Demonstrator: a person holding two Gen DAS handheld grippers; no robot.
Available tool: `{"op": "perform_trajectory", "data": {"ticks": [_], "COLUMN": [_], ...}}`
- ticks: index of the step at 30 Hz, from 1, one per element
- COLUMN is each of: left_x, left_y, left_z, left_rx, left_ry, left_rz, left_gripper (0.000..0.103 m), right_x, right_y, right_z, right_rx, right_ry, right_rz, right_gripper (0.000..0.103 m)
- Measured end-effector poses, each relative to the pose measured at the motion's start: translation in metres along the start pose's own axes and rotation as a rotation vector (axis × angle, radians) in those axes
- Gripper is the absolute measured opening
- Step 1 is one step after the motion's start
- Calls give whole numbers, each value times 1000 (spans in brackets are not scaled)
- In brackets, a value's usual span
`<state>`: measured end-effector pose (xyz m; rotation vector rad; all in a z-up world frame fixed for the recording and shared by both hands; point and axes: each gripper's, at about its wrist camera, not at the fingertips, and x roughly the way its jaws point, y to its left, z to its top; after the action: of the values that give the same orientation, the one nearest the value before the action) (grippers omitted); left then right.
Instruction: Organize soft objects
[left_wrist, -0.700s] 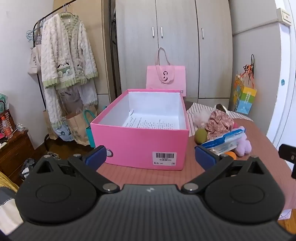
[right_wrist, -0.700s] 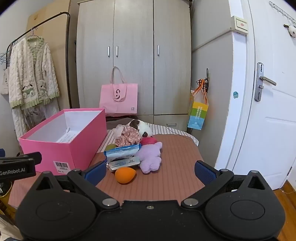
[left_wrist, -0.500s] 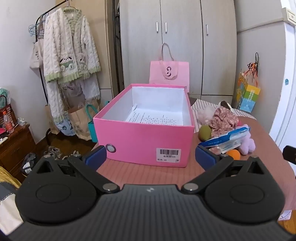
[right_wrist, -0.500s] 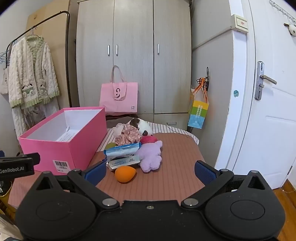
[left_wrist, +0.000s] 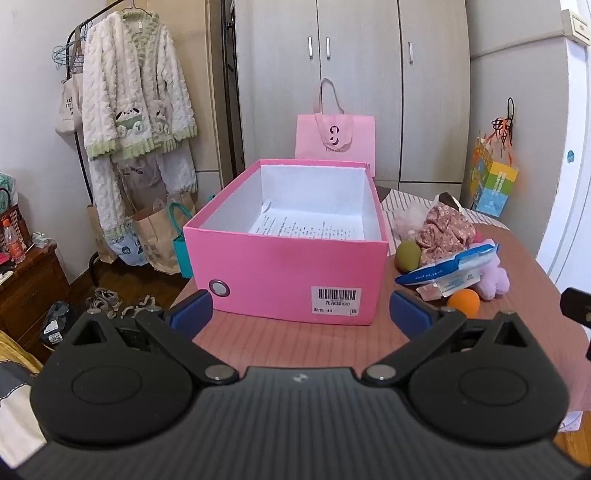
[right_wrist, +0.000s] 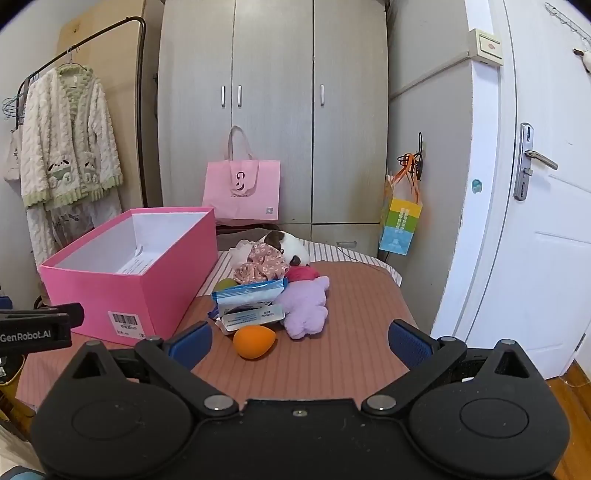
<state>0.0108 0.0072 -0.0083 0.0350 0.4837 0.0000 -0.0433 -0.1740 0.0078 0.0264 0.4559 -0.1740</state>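
Bedroom table (left_wrist: 295, 343), pink box (left_wrist: 291, 273), soft toys (right_wrist: 306, 306)

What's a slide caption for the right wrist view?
Open right claw faces orange egg, purple plush, pink box.

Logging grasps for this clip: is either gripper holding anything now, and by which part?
Nothing is held. The left gripper and right gripper are both open and empty.

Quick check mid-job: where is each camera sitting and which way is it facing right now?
Left wrist: on the left gripper, angled slightly down at the pink box; its open jaws show.
Right wrist: on the right gripper, facing the toy pile, orange egg nearest; open jaws and the left gripper's edge show.
Shared: box, pile, table, wardrobe.
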Motion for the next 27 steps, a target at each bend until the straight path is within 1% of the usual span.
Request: {"op": "perform_trajectory", "data": {"ticks": [6, 12, 16, 19, 21, 27], "left_x": [3, 1, -1, -4, -6, -10], "left_y": [2, 1, 1, 1, 0, -6], "left_z": [0, -1, -2, -3, -5, -9], "left_rx": [-4, 0, 7, 10, 22, 66], "left_ry": [26, 19, 6, -20, -39, -64], "left_rz": [-15, -30, -44, -59, -65, -79], "left_gripper": [103, 103, 103, 103, 103, 103], "right_x": [-2, -1, 0, 0, 1, 0], "right_y": [0, -1, -2, -2, -2, -2], "right_z": [-1, -2, -3, -3, -4, -5], "right_rx": [2, 4, 5, 5, 5, 0], "right_ry": [1, 3, 5, 4, 4, 2], "right_rz": [-1, -7, -9, -6, -5, -3], "right_gripper": [103, 103, 103, 103, 103, 103]}}
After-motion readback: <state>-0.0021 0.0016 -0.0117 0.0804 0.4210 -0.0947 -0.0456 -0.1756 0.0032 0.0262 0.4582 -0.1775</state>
